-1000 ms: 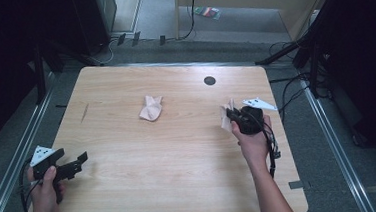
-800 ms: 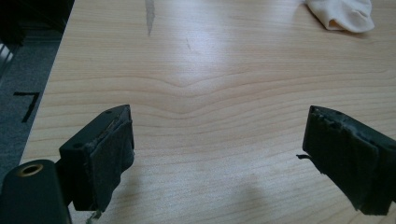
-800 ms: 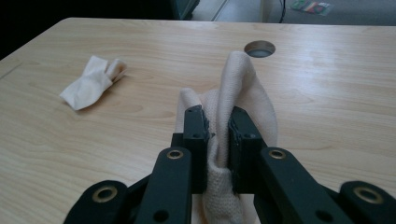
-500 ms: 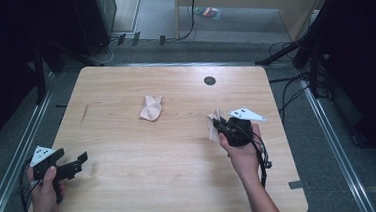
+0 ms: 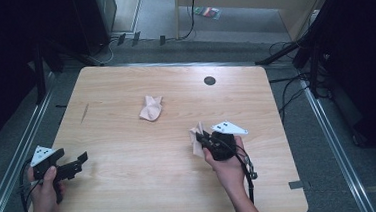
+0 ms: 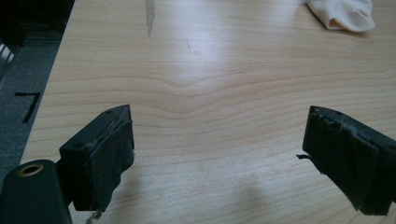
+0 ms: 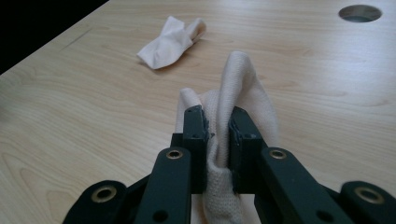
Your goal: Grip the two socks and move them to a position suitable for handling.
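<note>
Two pale beige socks are on the wooden table. One sock [image 5: 151,108] [image 7: 170,41] [image 6: 342,13] lies crumpled near the table's middle. The other sock [image 5: 197,140] [image 7: 243,93] is pinched between the black jaws of my right gripper [image 5: 204,139] [image 7: 217,122], which is shut on it just above the table toward the right side. My left gripper [image 5: 79,159] [image 6: 217,144] hovers at the table's front left corner with its jaws wide apart and nothing between them.
A round cable hole [image 5: 210,80] [image 7: 360,13] sits in the table [image 5: 131,190] near its back edge. A dark streak [image 5: 85,112] [image 6: 149,14] marks the wood at the left. Cables and dark stands crowd the floor to the right.
My right gripper has carried its sock leftward and toward the front, from near the right edge inward. The left gripper and the middle sock have stayed put.
</note>
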A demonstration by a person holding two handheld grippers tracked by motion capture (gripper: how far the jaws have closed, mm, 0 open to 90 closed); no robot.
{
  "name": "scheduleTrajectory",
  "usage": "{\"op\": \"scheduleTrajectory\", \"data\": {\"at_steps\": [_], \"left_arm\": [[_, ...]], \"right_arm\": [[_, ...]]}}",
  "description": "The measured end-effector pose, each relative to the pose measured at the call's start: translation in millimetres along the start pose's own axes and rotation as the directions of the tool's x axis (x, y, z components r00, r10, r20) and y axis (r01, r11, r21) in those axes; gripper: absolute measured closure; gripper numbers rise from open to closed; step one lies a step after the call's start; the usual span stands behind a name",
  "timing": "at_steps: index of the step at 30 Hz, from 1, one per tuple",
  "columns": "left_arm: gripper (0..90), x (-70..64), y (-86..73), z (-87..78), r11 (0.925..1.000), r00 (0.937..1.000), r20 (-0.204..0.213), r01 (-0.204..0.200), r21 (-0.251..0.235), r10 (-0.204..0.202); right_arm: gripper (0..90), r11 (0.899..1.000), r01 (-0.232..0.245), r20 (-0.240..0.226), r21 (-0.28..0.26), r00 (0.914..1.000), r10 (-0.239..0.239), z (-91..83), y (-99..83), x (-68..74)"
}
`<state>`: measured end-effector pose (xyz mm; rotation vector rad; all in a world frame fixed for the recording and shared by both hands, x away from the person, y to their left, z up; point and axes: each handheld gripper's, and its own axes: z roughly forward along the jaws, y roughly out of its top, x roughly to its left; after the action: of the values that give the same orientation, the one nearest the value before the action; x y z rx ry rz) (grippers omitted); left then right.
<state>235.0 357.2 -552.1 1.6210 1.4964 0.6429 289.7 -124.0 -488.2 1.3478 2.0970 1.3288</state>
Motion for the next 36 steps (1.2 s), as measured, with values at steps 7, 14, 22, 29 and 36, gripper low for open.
{"op": "scheduleTrajectory", "data": {"at_steps": [7,14,22,29,36], "left_arm": [[9.6,-0.2,0.0,-0.1,1.0000,1.0000,0.000,0.000,0.000,0.000],[9.6,-0.6,-0.1,0.0,1.0000,1.0000,-0.002,0.000,-0.002,0.000],[9.6,-1.0,0.1,0.2,1.0000,1.0000,-0.003,-0.008,0.003,0.008],[9.6,-1.2,-0.4,-0.7,0.9998,0.9998,-0.014,-0.013,-0.012,0.013],[9.6,-16.5,6.8,-8.3,0.9979,0.9996,0.004,-0.027,-0.058,0.027]], "right_arm": [[79.9,1.000,0.014,-0.035,0.027,0.9993,-0.013,8.5,-10.7,15.9],[79.8,0.998,0.037,-0.071,0.048,0.9969,-0.034,18.3,-23.4,35.9],[79.6,0.996,0.060,-0.090,0.069,0.9945,-0.054,26.9,-36.0,46.4],[42.8,0.995,0.094,-0.096,0.018,0.9911,-0.092,31.7,-38.5,46.2],[59.8,1.000,0.003,-0.102,-0.027,0.9947,-0.006,0.0,-22.1,23.7]]}}
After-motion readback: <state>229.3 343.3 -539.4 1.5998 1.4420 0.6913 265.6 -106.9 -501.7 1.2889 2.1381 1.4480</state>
